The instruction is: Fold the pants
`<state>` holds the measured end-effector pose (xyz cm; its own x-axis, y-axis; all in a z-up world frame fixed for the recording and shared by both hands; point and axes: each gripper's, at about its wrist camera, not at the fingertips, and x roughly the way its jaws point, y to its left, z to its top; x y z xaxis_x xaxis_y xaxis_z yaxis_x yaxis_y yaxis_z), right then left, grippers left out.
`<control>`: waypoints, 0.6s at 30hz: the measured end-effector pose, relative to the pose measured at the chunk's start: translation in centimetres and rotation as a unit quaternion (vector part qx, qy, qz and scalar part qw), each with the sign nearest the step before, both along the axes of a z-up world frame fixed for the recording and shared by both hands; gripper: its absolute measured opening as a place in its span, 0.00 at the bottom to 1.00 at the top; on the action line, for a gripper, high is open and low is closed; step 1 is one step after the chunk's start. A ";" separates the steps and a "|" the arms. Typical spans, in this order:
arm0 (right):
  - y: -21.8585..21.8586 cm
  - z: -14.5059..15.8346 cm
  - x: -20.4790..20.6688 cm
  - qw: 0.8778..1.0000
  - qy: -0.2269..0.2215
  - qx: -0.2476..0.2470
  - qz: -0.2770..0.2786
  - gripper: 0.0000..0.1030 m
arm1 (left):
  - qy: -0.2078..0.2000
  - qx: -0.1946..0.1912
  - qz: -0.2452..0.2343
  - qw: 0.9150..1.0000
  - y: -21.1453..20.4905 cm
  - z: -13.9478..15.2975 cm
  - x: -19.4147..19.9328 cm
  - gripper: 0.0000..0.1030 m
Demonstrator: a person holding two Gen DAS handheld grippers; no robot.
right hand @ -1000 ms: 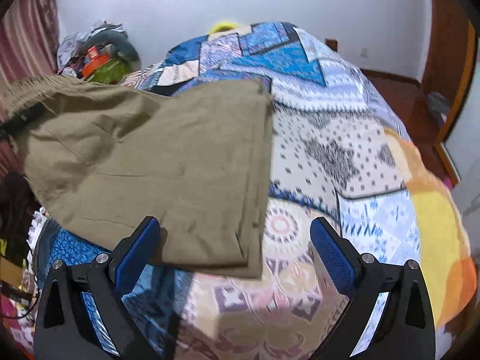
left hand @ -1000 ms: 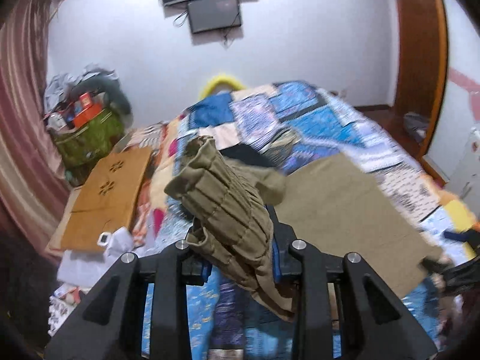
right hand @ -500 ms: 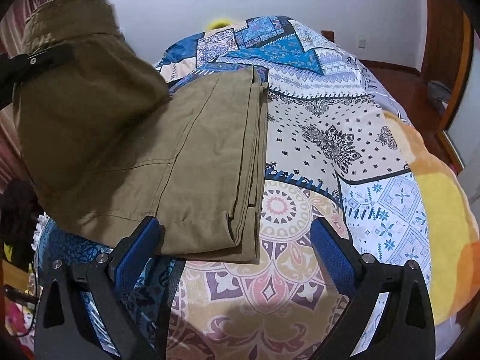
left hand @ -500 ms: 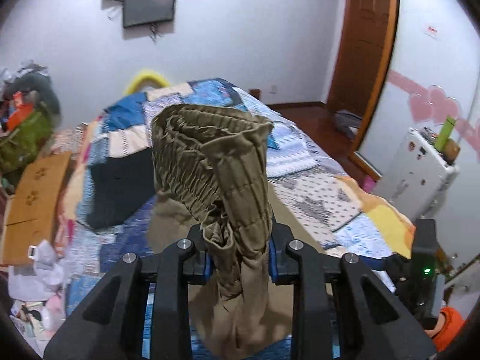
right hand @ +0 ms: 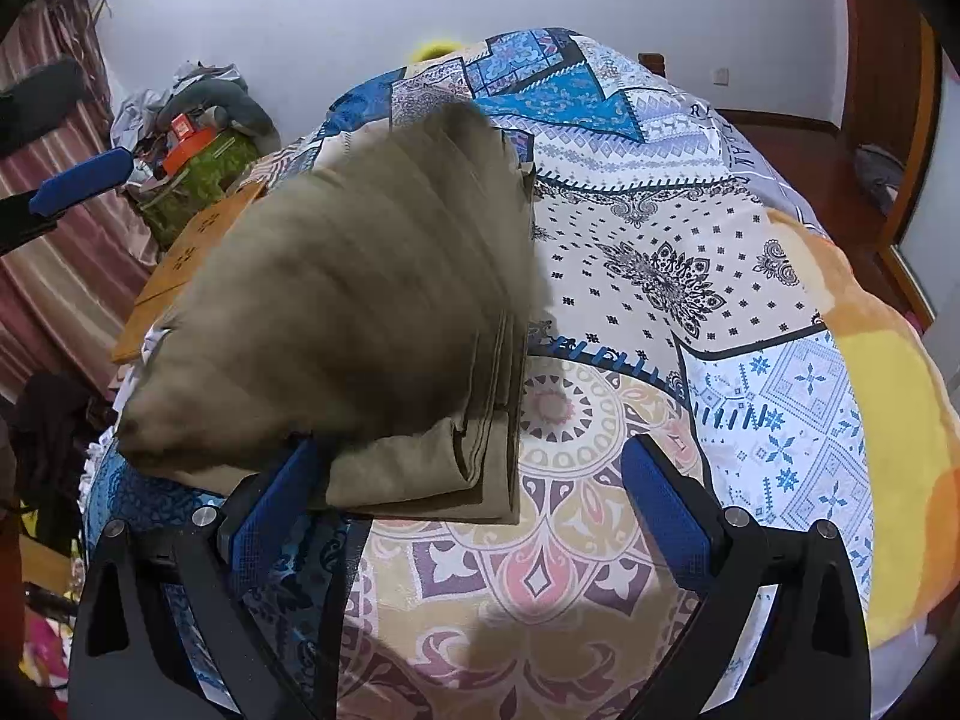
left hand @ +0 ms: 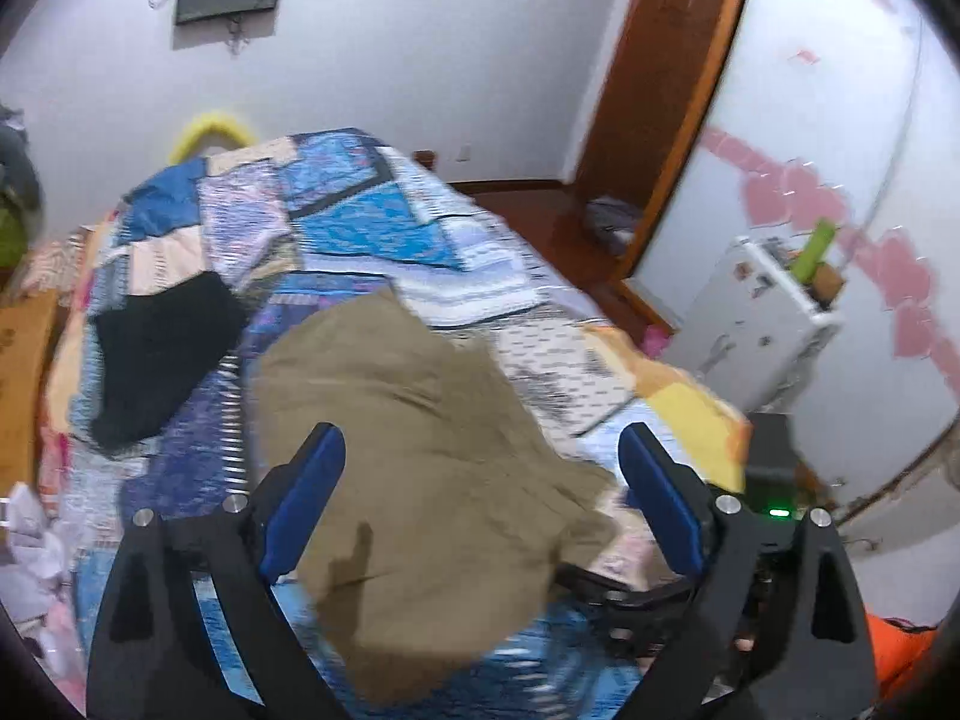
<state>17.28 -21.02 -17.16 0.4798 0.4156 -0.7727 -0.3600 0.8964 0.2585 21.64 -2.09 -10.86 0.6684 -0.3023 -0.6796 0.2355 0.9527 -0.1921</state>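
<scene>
The olive pants (left hand: pixel 420 468) lie on the patchwork bedspread (left hand: pixel 360 222), the top layer blurred by motion as it falls over the lower layers. In the right wrist view the pants (right hand: pixel 360 324) show as a folded stack with layered edges on the right. My left gripper (left hand: pixel 480 510) is open and empty, hovering above the pants. My right gripper (right hand: pixel 468 516) is open and empty at the near edge of the stack; its left finger (right hand: pixel 270 510) touches or sits under the cloth edge.
A black garment (left hand: pixel 156 348) lies on the bed left of the pants. A white cabinet (left hand: pixel 762 324) stands to the right of the bed. A cluttered pile (right hand: pixel 192 138) and a wooden board (right hand: pixel 192 252) sit at the left. The bed's near edge is below me.
My left gripper carried the waistband end over the laid pants, then opened and let it go. The cloth now drops onto the stack. My right gripper stayed open near the hem.
</scene>
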 end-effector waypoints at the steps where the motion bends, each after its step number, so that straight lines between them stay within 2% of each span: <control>1: 0.0 0.0 0.0 1.000 0.000 0.002 0.000 0.97 | 0.002 0.008 0.009 1.000 0.3 -0.2 0.4 0.90; 4: -0.2 0.1 -0.1 1.000 0.000 0.006 -0.003 0.97 | 0.022 0.026 0.048 0.998 2.2 -1.2 2.4 0.90; 9: -0.8 0.9 -0.4 1.000 -0.012 -0.001 -0.005 0.97 | 0.072 0.052 0.081 0.993 5.9 -3.5 6.7 0.91; 12: -1.6 1.5 -0.4 1.000 -0.022 0.000 -0.019 0.97 | 0.084 0.071 0.104 0.988 7.9 -4.7 9.7 0.91; 18: -3.7 1.6 1.0 0.998 -0.015 0.010 -0.057 0.97 | 0.145 0.084 0.112 0.979 9.4 -9.0 17.3 0.91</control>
